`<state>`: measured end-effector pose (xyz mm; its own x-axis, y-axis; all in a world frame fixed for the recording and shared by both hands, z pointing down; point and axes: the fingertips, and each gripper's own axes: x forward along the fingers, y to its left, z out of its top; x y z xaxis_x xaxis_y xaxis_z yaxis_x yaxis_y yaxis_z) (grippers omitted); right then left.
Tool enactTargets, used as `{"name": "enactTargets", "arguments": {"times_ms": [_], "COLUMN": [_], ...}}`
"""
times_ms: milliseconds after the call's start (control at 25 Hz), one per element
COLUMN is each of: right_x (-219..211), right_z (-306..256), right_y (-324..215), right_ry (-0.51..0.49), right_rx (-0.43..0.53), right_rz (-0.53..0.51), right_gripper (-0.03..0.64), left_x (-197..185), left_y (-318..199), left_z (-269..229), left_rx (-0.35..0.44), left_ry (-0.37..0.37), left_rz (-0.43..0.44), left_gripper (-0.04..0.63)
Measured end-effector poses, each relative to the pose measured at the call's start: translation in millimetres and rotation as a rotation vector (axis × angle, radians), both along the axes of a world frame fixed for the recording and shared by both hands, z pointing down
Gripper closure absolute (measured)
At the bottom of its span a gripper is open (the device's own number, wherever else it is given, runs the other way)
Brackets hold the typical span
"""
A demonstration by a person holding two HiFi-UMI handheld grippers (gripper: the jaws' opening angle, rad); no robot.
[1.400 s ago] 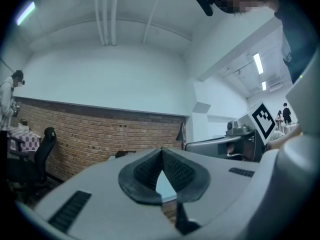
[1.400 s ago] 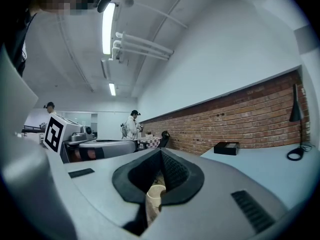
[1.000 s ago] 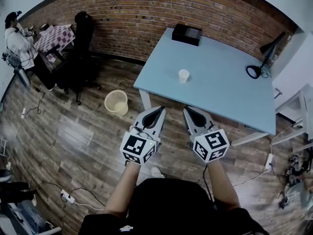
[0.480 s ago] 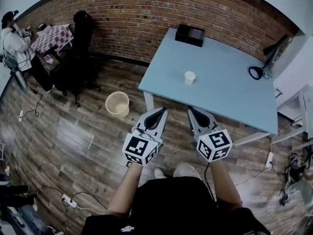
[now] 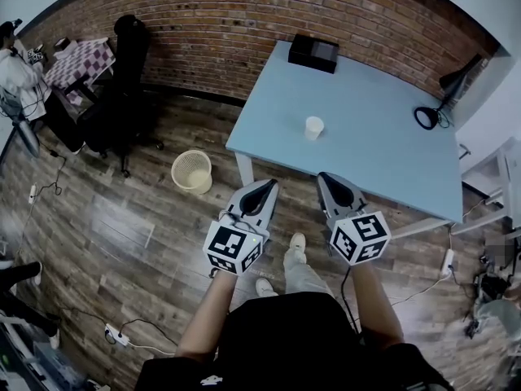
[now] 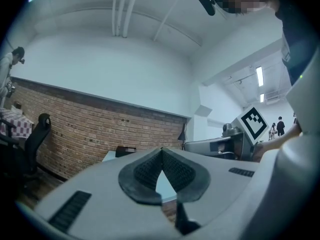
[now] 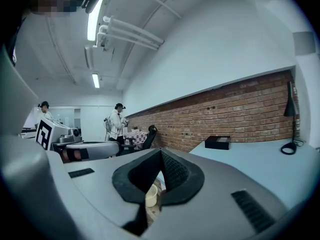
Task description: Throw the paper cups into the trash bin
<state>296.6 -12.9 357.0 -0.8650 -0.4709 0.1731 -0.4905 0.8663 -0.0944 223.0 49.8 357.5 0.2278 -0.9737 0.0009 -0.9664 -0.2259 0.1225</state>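
A white paper cup (image 5: 314, 127) stands upright near the middle of the pale blue table (image 5: 383, 153). A cream mesh trash bin (image 5: 193, 170) sits on the wood floor left of the table's near corner; a sliver of the trash bin (image 7: 151, 195) shows under the right jaws. My left gripper (image 5: 264, 187) and right gripper (image 5: 330, 179) hang side by side in front of the table's near edge, both shut and holding nothing. In the left gripper view the left gripper (image 6: 161, 151) has its pads touching at the tips, and in the right gripper view the right gripper (image 7: 160, 152) is the same.
A black box (image 5: 313, 53) lies at the table's far edge and a black desk lamp (image 5: 444, 96) at its right. A black office chair (image 5: 122, 80) and a checkered table (image 5: 77, 59) stand far left by the brick wall, with a person (image 5: 12, 72). Cables and a power strip (image 5: 114, 336) lie on the floor.
Both grippers stay shut and side by side. The view has shifted: table and cup sit slightly further right, and my shoe now shows stepping forward between the grippers.
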Motion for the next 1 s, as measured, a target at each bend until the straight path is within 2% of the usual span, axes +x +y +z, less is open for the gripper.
{"name": "enactTargets", "arguments": {"times_ms": [320,800,1000], "right_x": [-5.9,-6.2,-8.4], "right_z": [4.6,16.7,19.4], "right_y": [-47.4,-150.2,-195.4], "right_ry": [-0.02,-0.032,-0.052], "right_rx": [-0.019,-0.054,-0.072], "right_rz": [0.026,0.065,0.075], "right_gripper": [0.612,0.612,0.612], "left_x": [-8.3,-3.9,-6.2], "left_y": [-41.1,-137.8,-179.0], "left_z": [5.9,26.1,29.0], "left_rx": [-0.023,-0.082,-0.106], "left_ry": [-0.01,0.007,-0.016], "left_rz": [0.006,0.053,0.061], "left_gripper": [0.595,0.594,0.594]}}
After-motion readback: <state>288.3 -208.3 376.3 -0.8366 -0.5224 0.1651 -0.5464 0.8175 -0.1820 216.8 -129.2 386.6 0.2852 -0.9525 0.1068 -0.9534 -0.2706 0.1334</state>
